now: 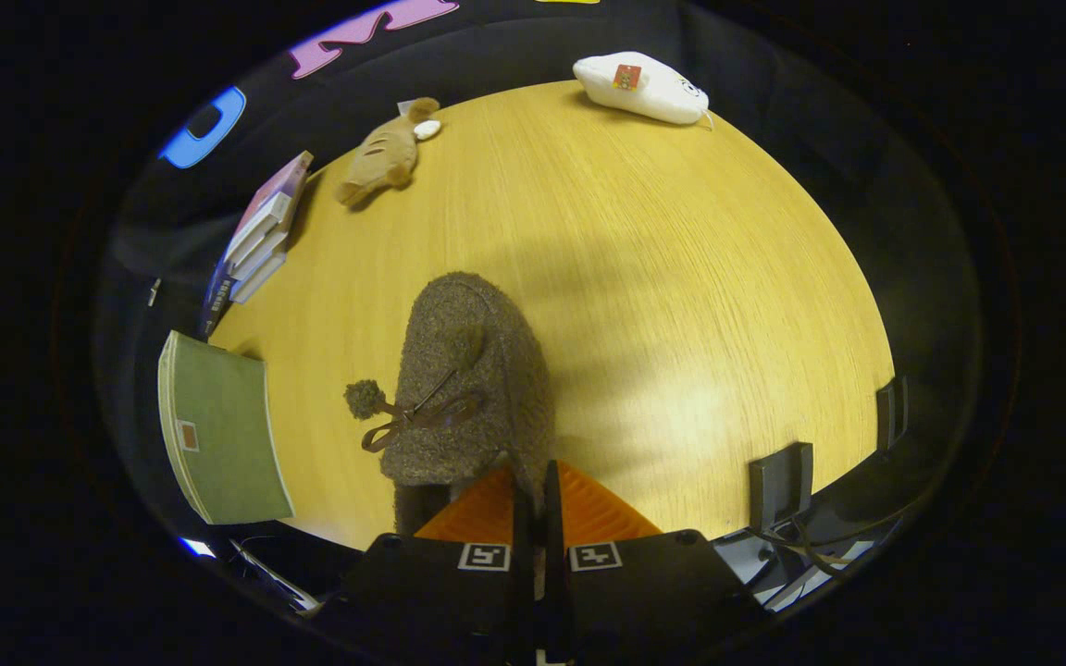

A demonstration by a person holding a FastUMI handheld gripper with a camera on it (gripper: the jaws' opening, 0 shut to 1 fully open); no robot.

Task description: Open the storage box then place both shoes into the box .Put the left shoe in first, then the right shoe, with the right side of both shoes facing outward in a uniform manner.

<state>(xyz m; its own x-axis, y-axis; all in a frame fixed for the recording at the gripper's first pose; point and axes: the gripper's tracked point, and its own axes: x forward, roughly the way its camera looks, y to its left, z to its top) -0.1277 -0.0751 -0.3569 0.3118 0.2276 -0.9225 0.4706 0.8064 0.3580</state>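
Observation:
A brown fuzzy shoe (473, 388) with a bow and two pom-poms lies just ahead of my fingers, toe pointing away over the wooden table (681, 277). My gripper (533, 476) is shut on the shoe's rim at the heel opening, with the wall of the shoe pinched between both fingers. A shadow falls on the table beyond and to the right of the shoe. To the left of the shoe, at the table's edge, sits a flat green box (218, 430); its lid looks shut.
A stack of books (260, 236) lies beyond the green box. A tan plush toy (387, 153) and a white soft toy (644, 88) rest at the table's far side. Two black clamps (780, 481) stand on the table's near right edge.

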